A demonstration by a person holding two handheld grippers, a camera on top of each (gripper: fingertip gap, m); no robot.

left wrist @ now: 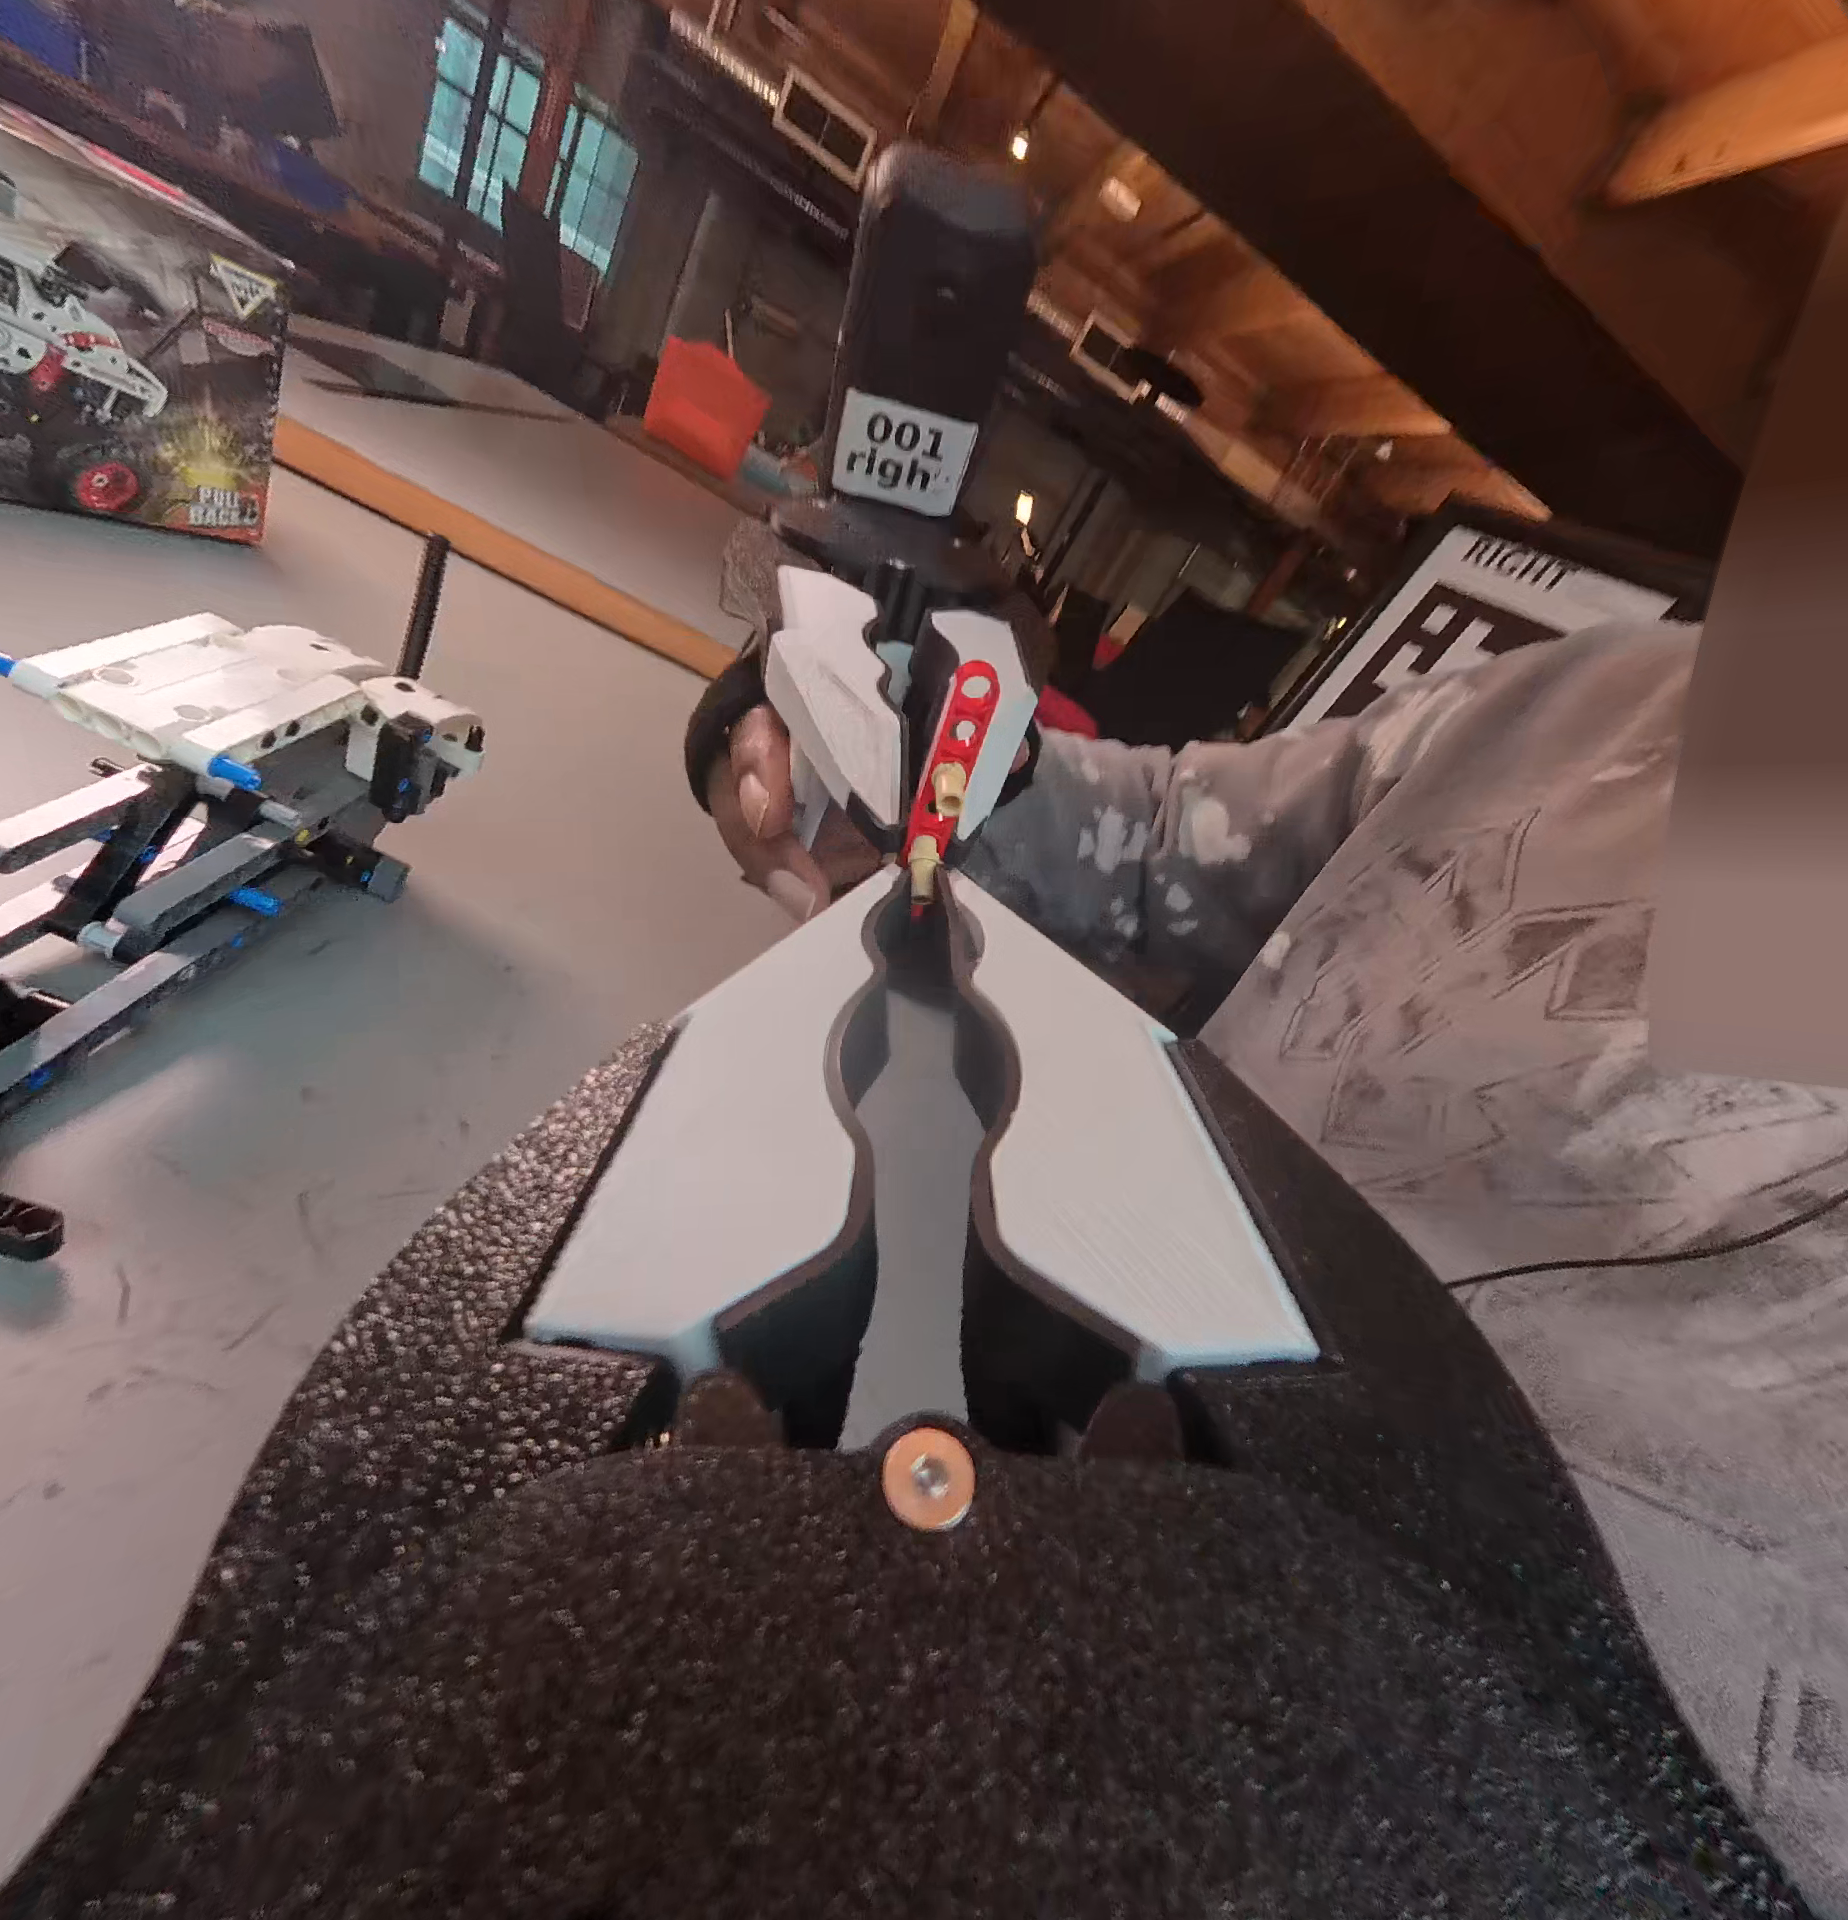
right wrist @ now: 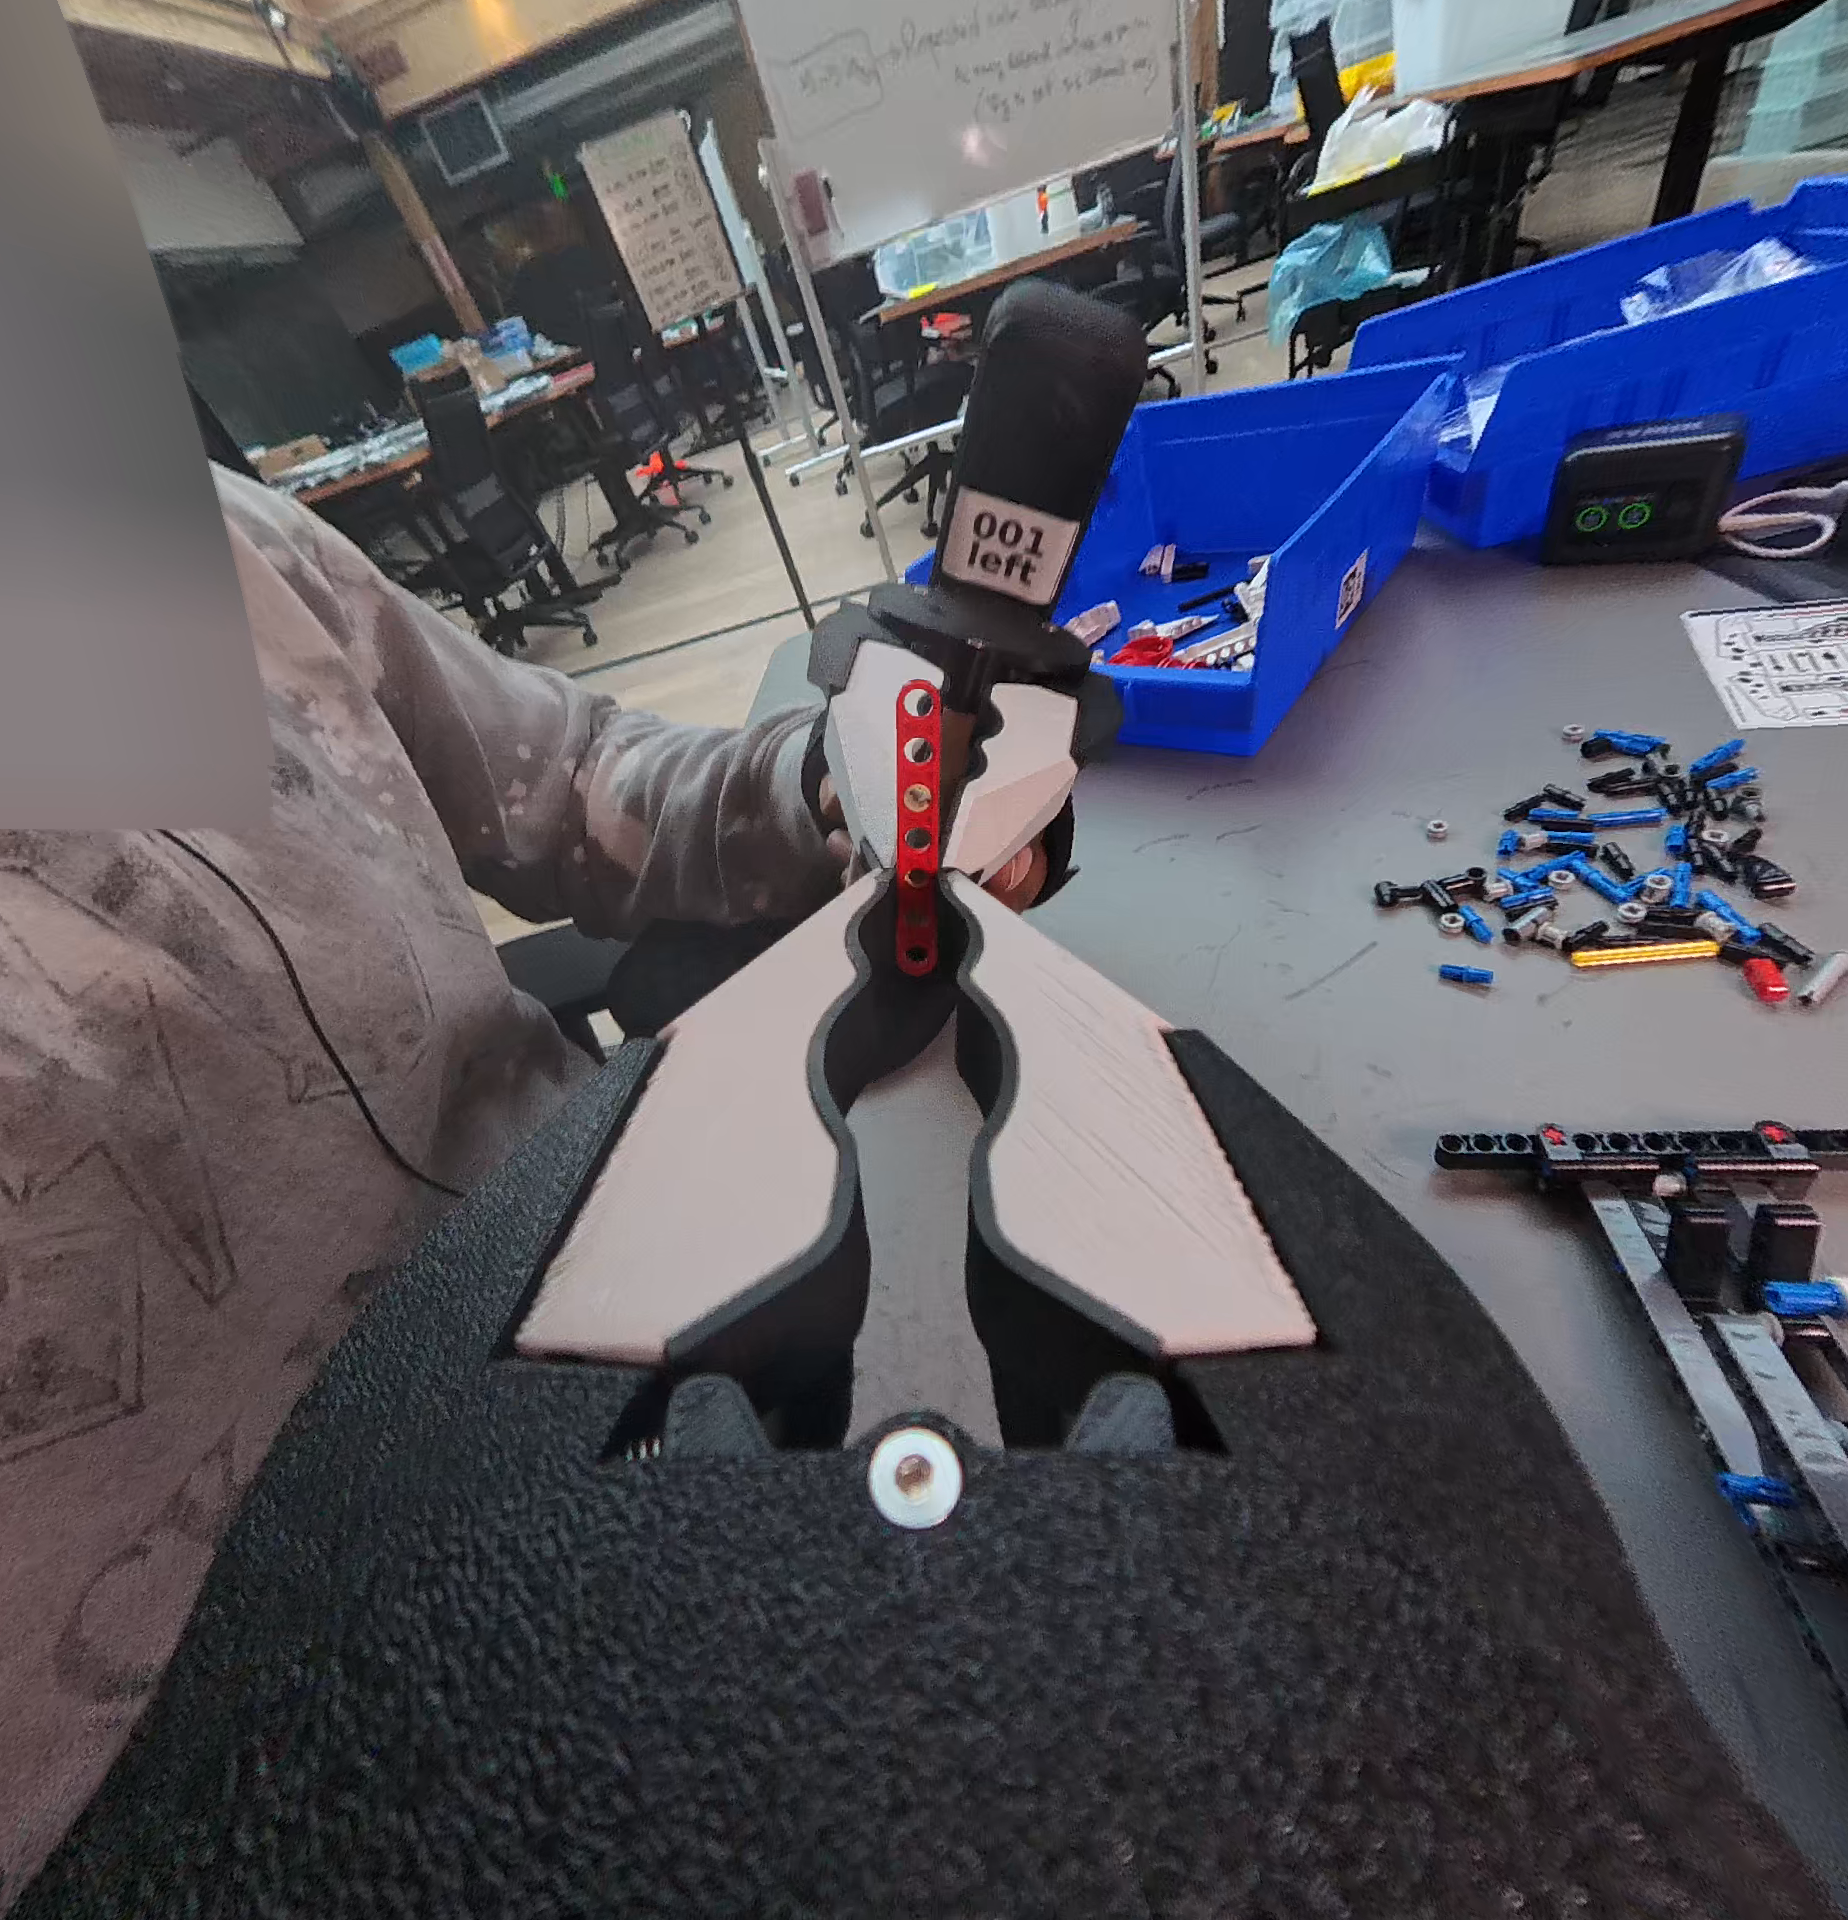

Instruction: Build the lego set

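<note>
both tools grip the red holed lego beam (right wrist: 917, 821) in mid-air: right tool (right wrist: 915, 883) low, left tool (left wrist: 915, 883) at a tan pin (left wrist: 946, 781). half-built white and grey truck chassis (left wrist: 224, 769) and loose blue and black pins (right wrist: 1626, 862) wait on the worktop; much remains.

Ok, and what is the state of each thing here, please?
left gripper: shut on red beam
right gripper: shut on red beam
tan pins: pushed into red beam
truck model: partly built
blue bin: open, parts inside
</note>
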